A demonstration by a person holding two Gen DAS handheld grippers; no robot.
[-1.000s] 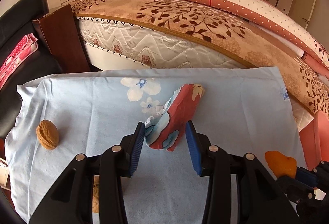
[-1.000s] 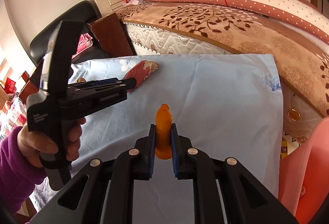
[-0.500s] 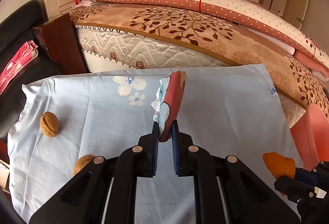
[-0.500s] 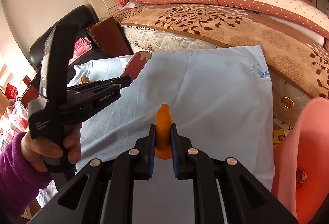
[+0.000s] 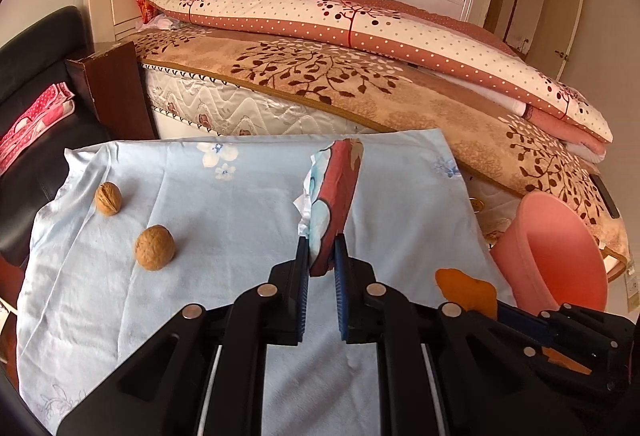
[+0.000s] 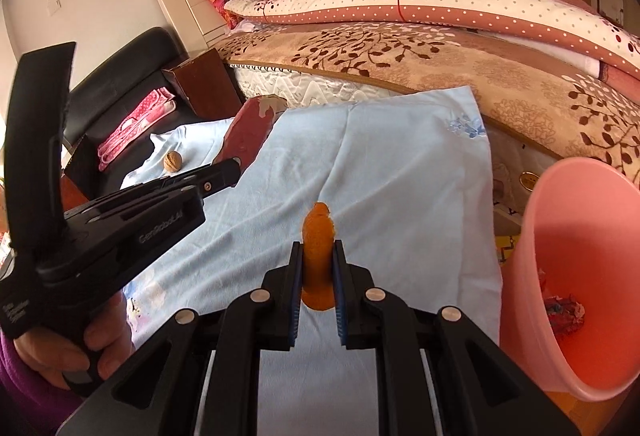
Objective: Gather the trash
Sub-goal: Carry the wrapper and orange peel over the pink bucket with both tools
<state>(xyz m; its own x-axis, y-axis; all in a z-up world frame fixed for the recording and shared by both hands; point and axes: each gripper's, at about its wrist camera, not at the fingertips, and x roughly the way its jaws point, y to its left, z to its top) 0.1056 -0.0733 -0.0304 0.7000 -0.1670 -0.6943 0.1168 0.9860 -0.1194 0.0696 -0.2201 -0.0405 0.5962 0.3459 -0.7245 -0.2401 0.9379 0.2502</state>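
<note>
My left gripper (image 5: 321,254) is shut on a red and light-blue snack wrapper (image 5: 334,195), which stands up from the pads above the pale blue cloth (image 5: 240,220). In the right wrist view the same wrapper (image 6: 250,133) sticks out of the left gripper (image 6: 234,167) at the left. My right gripper (image 6: 317,260) is shut on an orange peel (image 6: 318,236), also visible in the left wrist view as the peel (image 5: 466,292) low on the right. A pink bin (image 6: 580,276) stands at the right with crumpled trash (image 6: 562,312) inside.
Two walnuts (image 5: 154,248) (image 5: 108,198) lie on the cloth's left part. A bed (image 5: 360,75) with quilts runs behind the cloth. A dark wooden board (image 5: 112,91) and a black sofa (image 5: 28,51) holding pink fabric (image 5: 36,119) stand at the left. A hand in a purple sleeve (image 6: 16,376) holds the left gripper.
The left gripper closed on the wrapper and lifted it off the cloth, moving back and rightward. The right gripper carried the peel toward the pink bin, which now fills more of its view.
</note>
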